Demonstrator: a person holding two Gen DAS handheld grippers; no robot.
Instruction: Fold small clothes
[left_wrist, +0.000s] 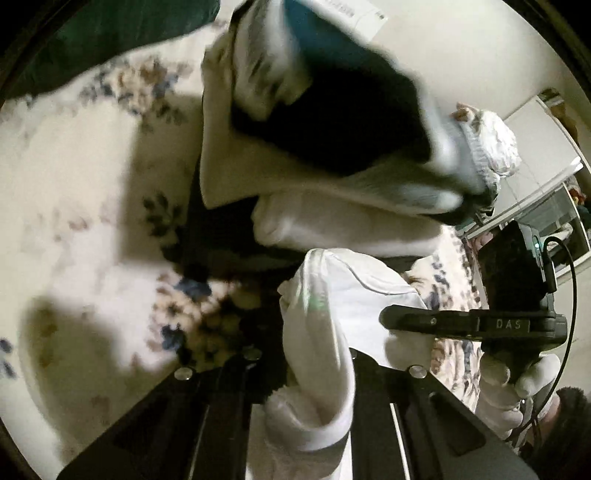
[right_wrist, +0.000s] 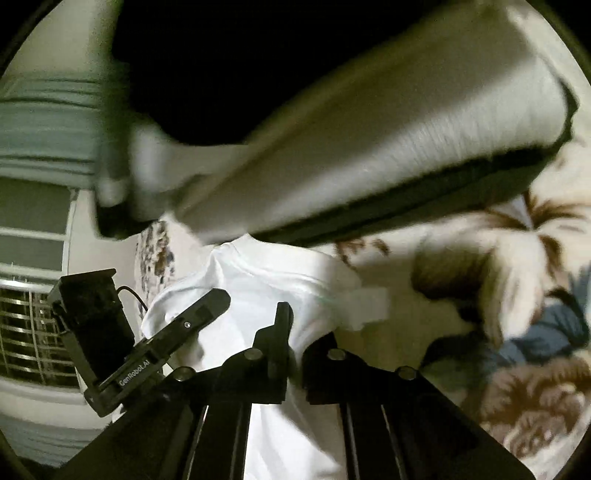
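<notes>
A small white garment (left_wrist: 325, 332) hangs bunched between both grippers over a floral bedspread (left_wrist: 92, 206). My left gripper (left_wrist: 306, 373) is shut on its gathered edge. My right gripper (right_wrist: 295, 354) is shut on the same white garment (right_wrist: 258, 295). The right gripper shows in the left wrist view (left_wrist: 480, 325), held by a white-gloved hand (left_wrist: 517, 384). The left gripper shows in the right wrist view (right_wrist: 177, 332), close on the left. A stack of folded clothes (left_wrist: 332, 129), white, dark and teal, lies just beyond.
The folded stack fills the upper right wrist view (right_wrist: 369, 147). A dark green pillow (left_wrist: 92, 37) lies at the far left. A crumpled white item (left_wrist: 491, 147) lies right of the stack. A wall and window (right_wrist: 33, 258) are at the left.
</notes>
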